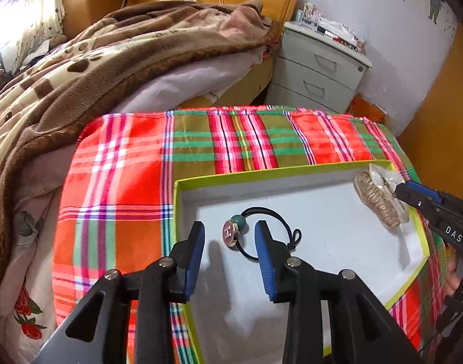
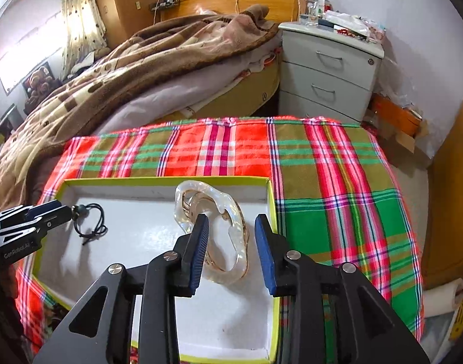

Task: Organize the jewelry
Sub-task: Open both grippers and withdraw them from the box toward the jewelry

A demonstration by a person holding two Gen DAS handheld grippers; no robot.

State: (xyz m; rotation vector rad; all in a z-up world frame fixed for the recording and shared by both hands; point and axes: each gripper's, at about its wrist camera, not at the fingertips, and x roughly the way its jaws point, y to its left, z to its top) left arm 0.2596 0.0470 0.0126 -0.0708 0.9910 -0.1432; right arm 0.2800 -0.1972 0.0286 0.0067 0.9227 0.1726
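Note:
A shallow white box with a lime-green rim [image 1: 261, 176] [image 2: 164, 179] lies on a plaid cloth. Inside it rests a black hair tie [image 1: 230, 235] [image 2: 90, 218] with a round gold charm and a teal bead. My left gripper [image 1: 230, 225] [image 2: 61, 209] stands open over it, one finger on each side of the charm, with no pad touching. A clear bangle with gold strands [image 2: 198, 189] [image 1: 380, 203] lies by the box's right wall. My right gripper [image 2: 231, 218] [image 1: 398, 189] is open; its left finger covers part of the bangle, and the bangle's right side sits between the pads, unpressed.
The red, green and olive plaid cloth [image 2: 322, 182] covers the low table, which ends just behind the box. A bed with a brown blanket [image 1: 95, 69] stands to the left and behind. A grey three-drawer nightstand [image 2: 328, 72] stands behind, and wooden furniture [image 2: 449, 212] to the right.

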